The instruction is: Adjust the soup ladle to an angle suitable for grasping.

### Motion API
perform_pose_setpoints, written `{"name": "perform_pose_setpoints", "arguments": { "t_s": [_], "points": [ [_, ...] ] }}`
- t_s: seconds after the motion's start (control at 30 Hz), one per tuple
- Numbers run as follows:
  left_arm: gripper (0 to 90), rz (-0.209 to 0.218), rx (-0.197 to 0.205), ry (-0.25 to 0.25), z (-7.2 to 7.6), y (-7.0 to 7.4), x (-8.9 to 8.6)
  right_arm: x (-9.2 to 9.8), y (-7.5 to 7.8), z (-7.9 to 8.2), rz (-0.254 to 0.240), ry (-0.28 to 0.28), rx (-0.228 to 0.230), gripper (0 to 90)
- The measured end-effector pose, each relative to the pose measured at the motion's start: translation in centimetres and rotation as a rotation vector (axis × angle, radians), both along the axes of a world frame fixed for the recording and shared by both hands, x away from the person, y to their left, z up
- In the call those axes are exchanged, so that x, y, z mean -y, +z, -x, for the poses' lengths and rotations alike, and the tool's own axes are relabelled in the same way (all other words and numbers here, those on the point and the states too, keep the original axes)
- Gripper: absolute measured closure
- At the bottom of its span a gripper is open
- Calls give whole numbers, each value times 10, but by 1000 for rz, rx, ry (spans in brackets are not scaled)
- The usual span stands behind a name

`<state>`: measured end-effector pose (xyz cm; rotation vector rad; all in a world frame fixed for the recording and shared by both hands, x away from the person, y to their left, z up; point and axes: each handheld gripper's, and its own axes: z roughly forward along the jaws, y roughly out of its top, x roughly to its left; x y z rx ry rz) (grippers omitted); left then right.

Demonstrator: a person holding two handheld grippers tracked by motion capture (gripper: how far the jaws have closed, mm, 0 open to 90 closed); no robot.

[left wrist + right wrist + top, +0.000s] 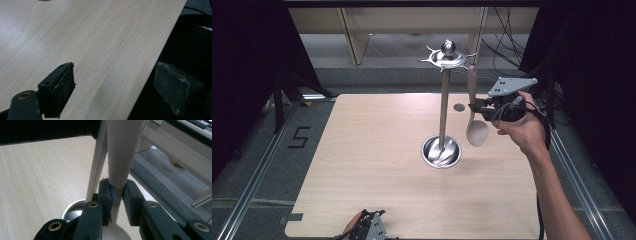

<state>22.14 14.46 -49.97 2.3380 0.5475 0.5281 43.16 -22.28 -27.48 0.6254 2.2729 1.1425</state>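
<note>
My right hand-held gripper (pixel 475 105) is clamped on the handle of a pale beige spoon (pixel 475 125), its two pads pressing the shaft from both sides, as the right gripper view shows plainly. The spoon hangs upright, bowl down and handle up, held in the air above the wooden surface (pixel 377 165). Its handle tip reaches up just beside one of the hooks on the crown of the metal utensil stand (pixel 444 100); I cannot tell whether it touches the hook. The stand's thin pole rises from a round, shiny dish-shaped base (pixel 441 151), and that dish holds nothing but the foot of the pole. The spoon's bowl hangs just to the right of the dish, near it but apart.

My left hand-held gripper (pixel 371 227) rests at the near edge of the surface, its jaws standing apart with nothing between them.
</note>
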Motion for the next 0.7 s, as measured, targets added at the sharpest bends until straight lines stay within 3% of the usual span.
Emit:
{"name": "perform_pose_setpoints", "arguments": {
  "t_s": [0.03,0.33,0.53,0.7],
  "points": [
    [162,0,2,1,0,0,0,0,0,0,3,0,-15,776],
    [161,-1,0,-2,0,0,0,-5,0,-3,9,-5,-12,776],
    [161,-6,6,1,0,0,0,-6,-5,-4,-17,-1,-26,774],
    [161,-7,8,1,0,1,-1,-6,-7,-4,-33,3,-2,773]
  ]
}}
